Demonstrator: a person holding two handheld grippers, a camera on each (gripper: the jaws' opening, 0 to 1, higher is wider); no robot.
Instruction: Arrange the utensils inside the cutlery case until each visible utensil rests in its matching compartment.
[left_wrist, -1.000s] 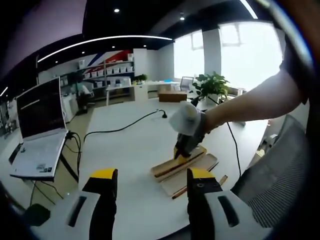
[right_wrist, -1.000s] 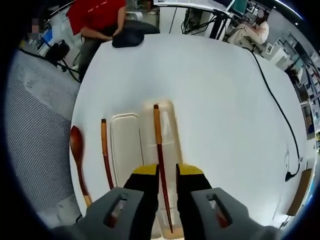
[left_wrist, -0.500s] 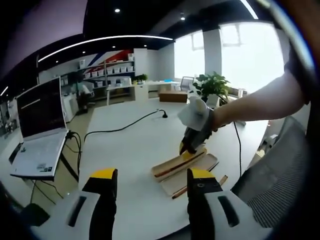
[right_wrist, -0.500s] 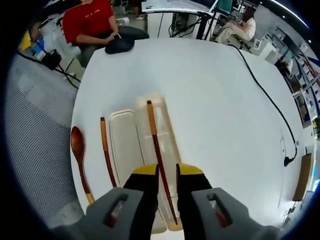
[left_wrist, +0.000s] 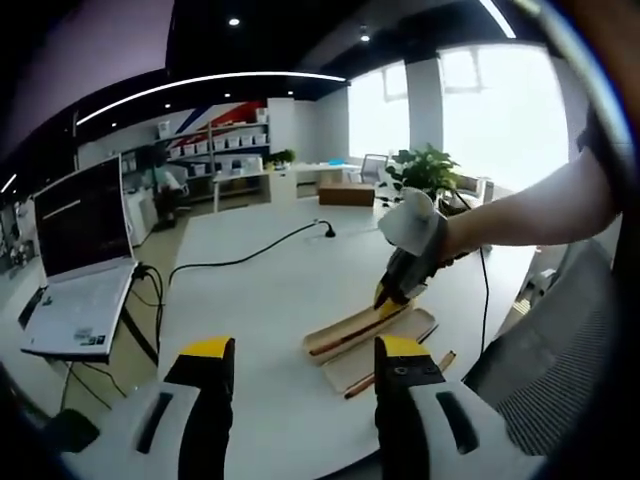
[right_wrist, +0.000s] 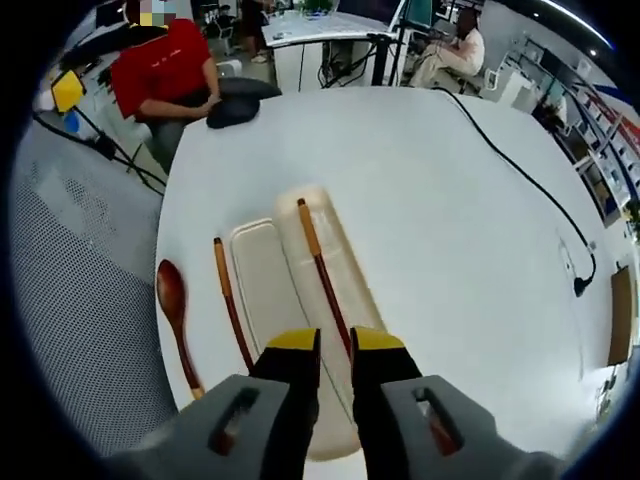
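My right tongs (right_wrist: 320, 345) hang nearly closed, empty, above the case (right_wrist: 320, 290); the loose chopstick (right_wrist: 232, 315) and spoon (right_wrist: 178, 320) lie lengthwise leftward. Left tongs (left_wrist: 300, 355) released, farther.

Tabletop (right_wrist: 470, 240) beyond and right of the cutlery case (right_wrist: 330, 290) lies bare: open passage. One chopstick (right_wrist: 322, 275) occupies the case's long compartment. Left of the case, a second chopstick (right_wrist: 231, 315) and a spoon (right_wrist: 178, 320) crowd the near edge. A black cable (right_wrist: 520, 170) crosses the far side. Mesh chair (right_wrist: 80, 290) borders the edge.
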